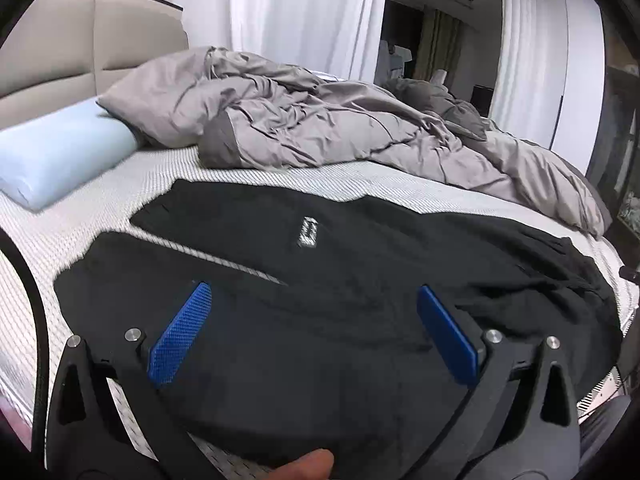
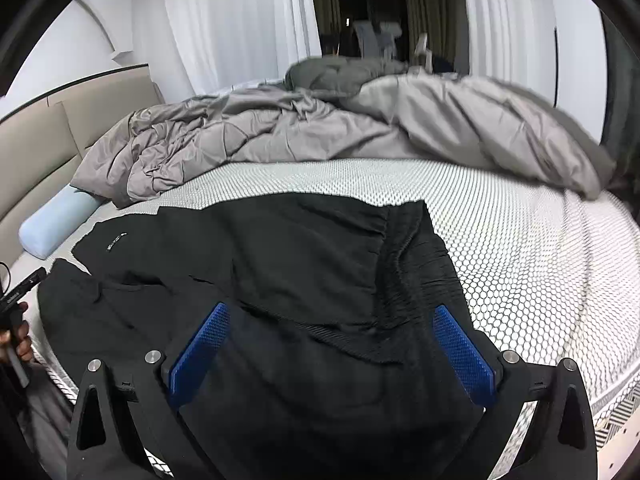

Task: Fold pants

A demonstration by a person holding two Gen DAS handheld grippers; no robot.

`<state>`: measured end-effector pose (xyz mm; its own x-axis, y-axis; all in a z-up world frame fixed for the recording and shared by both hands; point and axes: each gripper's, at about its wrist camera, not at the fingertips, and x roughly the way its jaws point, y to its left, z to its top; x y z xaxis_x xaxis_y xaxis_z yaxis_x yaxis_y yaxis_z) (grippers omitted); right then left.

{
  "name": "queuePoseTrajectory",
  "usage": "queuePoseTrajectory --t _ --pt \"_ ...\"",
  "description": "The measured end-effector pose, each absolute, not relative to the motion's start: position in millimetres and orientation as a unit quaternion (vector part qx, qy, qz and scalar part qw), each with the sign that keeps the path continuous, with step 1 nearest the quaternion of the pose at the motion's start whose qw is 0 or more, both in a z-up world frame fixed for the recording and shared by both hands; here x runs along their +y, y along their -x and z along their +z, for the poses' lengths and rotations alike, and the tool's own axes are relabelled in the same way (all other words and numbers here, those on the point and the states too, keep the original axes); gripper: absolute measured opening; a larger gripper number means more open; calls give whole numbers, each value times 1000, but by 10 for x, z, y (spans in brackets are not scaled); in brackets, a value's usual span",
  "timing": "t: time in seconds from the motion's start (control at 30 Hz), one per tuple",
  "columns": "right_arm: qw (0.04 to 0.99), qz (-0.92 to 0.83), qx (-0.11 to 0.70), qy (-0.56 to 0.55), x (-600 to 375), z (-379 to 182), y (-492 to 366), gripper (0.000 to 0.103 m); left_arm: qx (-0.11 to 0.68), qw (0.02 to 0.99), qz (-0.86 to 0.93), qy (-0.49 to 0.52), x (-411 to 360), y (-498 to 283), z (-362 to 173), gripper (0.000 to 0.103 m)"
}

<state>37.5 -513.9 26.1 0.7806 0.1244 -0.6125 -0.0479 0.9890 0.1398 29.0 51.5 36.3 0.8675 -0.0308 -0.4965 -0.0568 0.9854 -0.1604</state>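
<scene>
Black pants (image 1: 360, 264) lie spread flat on the bed (image 2: 540, 248), beside a rumpled grey duvet (image 1: 340, 120). A small white label (image 1: 307, 232) sits on one leg, its writing too blurred to read. The left gripper (image 1: 314, 300) and right gripper (image 2: 332, 320) hover above the fabric, jaws wide apart, holding nothing.

black pants (image 1: 360, 264) lie spread flat on the bed's white mesh-patterned sheet, near the front edge. two legs run to the left w/ a thin strip of sheet showing between them; small white logo patch (image 1: 308, 232) on the far leg. waistband (image 2: 412, 264) w/ gathered, ribbed elastic sits at the right end. fabric is a bit rumpled around the middle, some loose folds, not folded yet.
</scene>
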Motion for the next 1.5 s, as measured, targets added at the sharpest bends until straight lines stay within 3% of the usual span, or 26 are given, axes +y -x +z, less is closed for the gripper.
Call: queuePoseTrajectory --t 0.1,0.2,0.5,0.6,0.63,0.67,0.7,0.8,0.87,0.93,0.97,1.03,1.1,1.2,1.27,1.4,1.5 --pt "924 75 362 -94 -5347 249 -635 100 270 957 16 101 726 -459 451 102" --pt "905 98 397 -118 -5484 208 -952 74 288 951 34 107 980 -619 494 102" --pt "851 73 484 -188 -5900 -184 -2183 71 298 943 80 126 1494 -596 316 102" --pt "840 41 510 -179 -5979 -337 -2539 50 301 941 95 122 1566 -544 203 102" --pt "839 35 512 -179 -5987 -369 -2618 34 303 940 99 121 1567 -526 164 102" --pt "841 35 511 -177 -5996 -382 -2702 26 305 939 103 121 1591 -520 126 102" --pt "846 43 505 -167 -5971 -355 -2799 11 307 938 106 120 1593 -515 95 102" --pt "874 27 472 -111 -5890 -148 -3014 7 313 934 123 120 1664 -512 12 102" --pt "887 -9 453 -89 -5931 6 -3233 7 319 929 137 127 1725 -548 -23 102" --pt "891 -39 447 -66 -5970 121 -3482 14 321 923 156 147 1840 -524 -60 102" --pt "887 -47 454 -66 -5989 127 -3534 21 319 920 161 159 1902 -497 -71 102" --pt "877 -75 469 -75 -6022 139 -3562 50 315 917 167 176 1991 -426 -80 102" --pt "889 -82 445 -75 -6035 221 -3321 70 312 915 172 192 2094 -328 -96 102" --pt "913 -45 391 -106 -6036 371 -2658 88 318 909 174 206 2233 -206 -138 102" --pt "922 -31 359 -139 -6072 388 -2102 96 329 901 183 215 2297 -149 -185 102" --pt "924 -27 338 -178 -6045 283 -1187 97 341 886 178 260 2394 -36 -312 102" --pt "922 -28 327 -208 -5981 154 -718 97 346 879 150 292 2433 -30 -408 92"
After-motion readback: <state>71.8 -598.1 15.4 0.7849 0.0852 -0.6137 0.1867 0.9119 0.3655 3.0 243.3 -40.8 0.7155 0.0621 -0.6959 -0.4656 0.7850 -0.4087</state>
